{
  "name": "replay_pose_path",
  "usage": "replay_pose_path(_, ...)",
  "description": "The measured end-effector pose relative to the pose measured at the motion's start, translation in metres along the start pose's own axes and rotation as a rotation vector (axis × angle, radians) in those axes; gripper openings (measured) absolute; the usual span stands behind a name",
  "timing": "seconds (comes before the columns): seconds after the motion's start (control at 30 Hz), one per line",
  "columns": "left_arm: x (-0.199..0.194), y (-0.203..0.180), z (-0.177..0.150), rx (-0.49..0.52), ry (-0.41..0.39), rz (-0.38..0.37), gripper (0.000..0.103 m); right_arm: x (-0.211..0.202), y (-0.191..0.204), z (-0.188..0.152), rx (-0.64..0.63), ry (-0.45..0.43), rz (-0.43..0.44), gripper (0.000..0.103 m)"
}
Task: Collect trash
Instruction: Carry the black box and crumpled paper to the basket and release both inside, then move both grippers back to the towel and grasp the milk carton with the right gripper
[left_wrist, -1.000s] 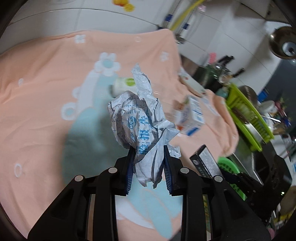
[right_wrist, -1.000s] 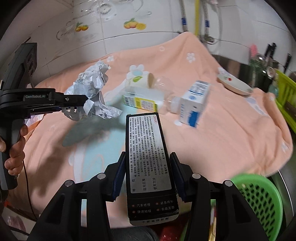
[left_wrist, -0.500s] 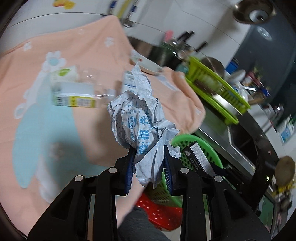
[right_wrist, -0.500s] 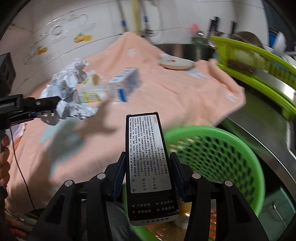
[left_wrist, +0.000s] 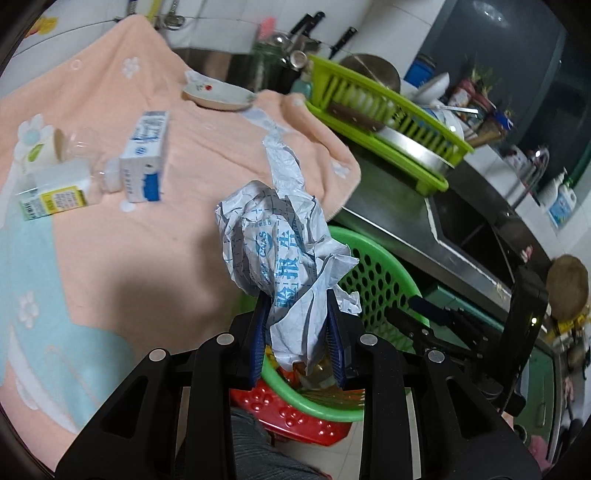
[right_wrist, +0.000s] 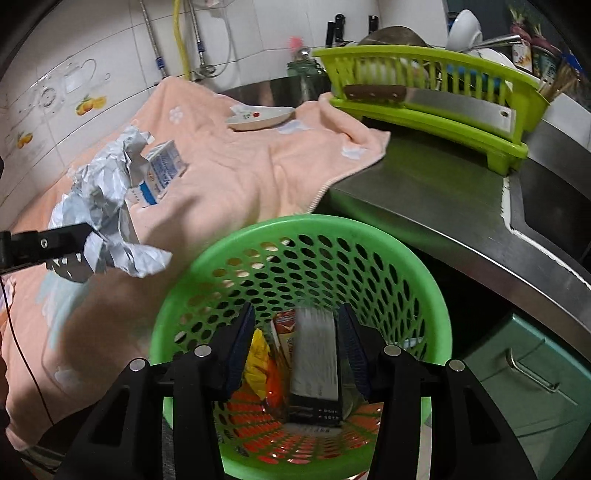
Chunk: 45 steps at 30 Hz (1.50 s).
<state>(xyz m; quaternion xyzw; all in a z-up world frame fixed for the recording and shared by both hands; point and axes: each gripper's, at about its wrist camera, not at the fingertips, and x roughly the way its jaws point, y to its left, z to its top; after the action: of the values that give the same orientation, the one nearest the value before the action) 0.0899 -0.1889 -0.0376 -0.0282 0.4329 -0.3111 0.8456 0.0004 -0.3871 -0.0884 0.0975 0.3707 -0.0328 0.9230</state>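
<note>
My left gripper (left_wrist: 297, 325) is shut on a crumpled printed paper wad (left_wrist: 284, 254), held above the near rim of the green perforated basket (left_wrist: 373, 280). The wad also shows in the right wrist view (right_wrist: 107, 214). My right gripper (right_wrist: 297, 343) is open over the green basket (right_wrist: 303, 236). The black box (right_wrist: 314, 362) is blurred between the open fingers, inside the basket among other trash. On the peach towel (left_wrist: 110, 229) lie a blue-white carton (left_wrist: 146, 158), a yellow-labelled box (left_wrist: 51, 195) and a clear plastic bottle (left_wrist: 79, 144).
A white dish (left_wrist: 218, 98) sits at the towel's far edge. A lime dish rack (right_wrist: 432, 92) with a cleaver stands on the steel counter (right_wrist: 424, 192). A sink (left_wrist: 465, 225) lies to the right. A red stool (left_wrist: 288, 413) is under the basket.
Both grippers swung right from over the towel to the basket. My right gripper opened and the black box dropped into the basket. The left gripper still holds the paper.
</note>
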Motion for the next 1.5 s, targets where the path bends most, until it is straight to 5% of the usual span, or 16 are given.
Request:
replay_pose_path(0.5, 0.028, -0.025, -0.01, 0.065, 0.074, -0.003, 0.033, -0.008, -0.003, 0.004, -0.005, -0.033, -0.007, 0.055)
replay_pose_path(0.8, 0.033, -0.029, -0.012, 0.076, 0.086, -0.006, 0.044, -0.013, -0.006, 0.002, 0.001, -0.039, -0.016, 0.057)
replay_pose_path(1.07, 0.033, -0.025, -0.013, 0.068, 0.087, -0.004, 0.057, -0.013, -0.007, 0.003, 0.002, -0.04, -0.015, 0.058)
replay_pose_path(1.5, 0.007, 0.001, -0.001, 0.018, 0.031, 0.042, 0.064, -0.007, 0.008, 0.017, -0.035, -0.041, 0.019, 0.065)
